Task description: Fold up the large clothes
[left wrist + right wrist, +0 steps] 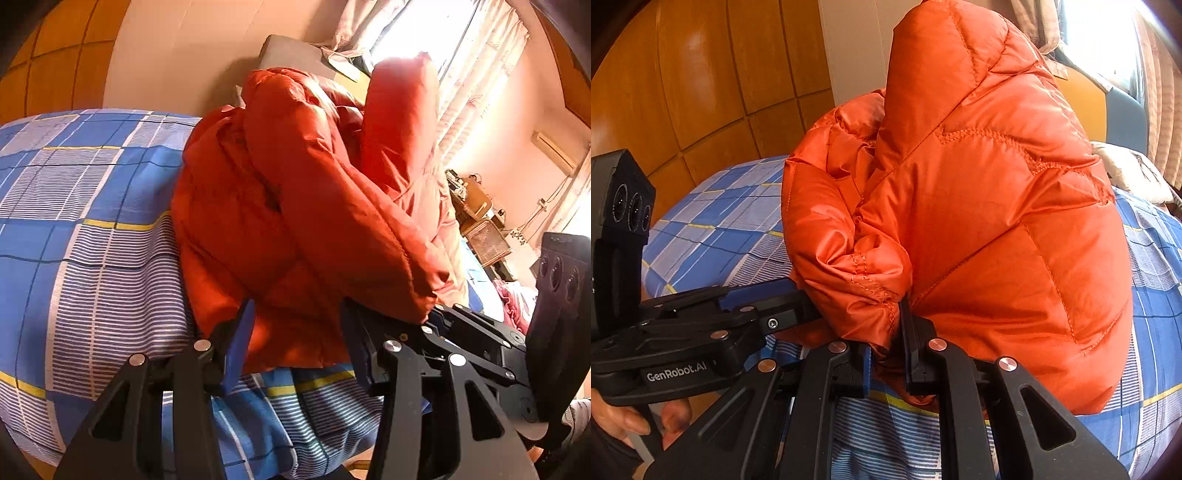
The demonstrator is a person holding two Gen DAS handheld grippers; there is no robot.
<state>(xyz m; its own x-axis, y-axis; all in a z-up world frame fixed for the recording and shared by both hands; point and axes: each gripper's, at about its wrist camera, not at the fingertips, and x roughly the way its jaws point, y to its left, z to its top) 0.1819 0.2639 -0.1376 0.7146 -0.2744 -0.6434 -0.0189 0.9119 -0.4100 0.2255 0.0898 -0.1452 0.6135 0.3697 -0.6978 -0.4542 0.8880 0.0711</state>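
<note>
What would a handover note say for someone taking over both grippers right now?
Left gripper: open, fingers either side of the orange puffer jacket's near edge, not closed on it.
Right gripper: shut on the jacket's cuffed sleeve end.
The jacket lies bunched in a heap on the blue plaid bedsheet, sleeves drawn over the body.
Done: bulk gathered.
Left: flatten and finish the fold.
</note>
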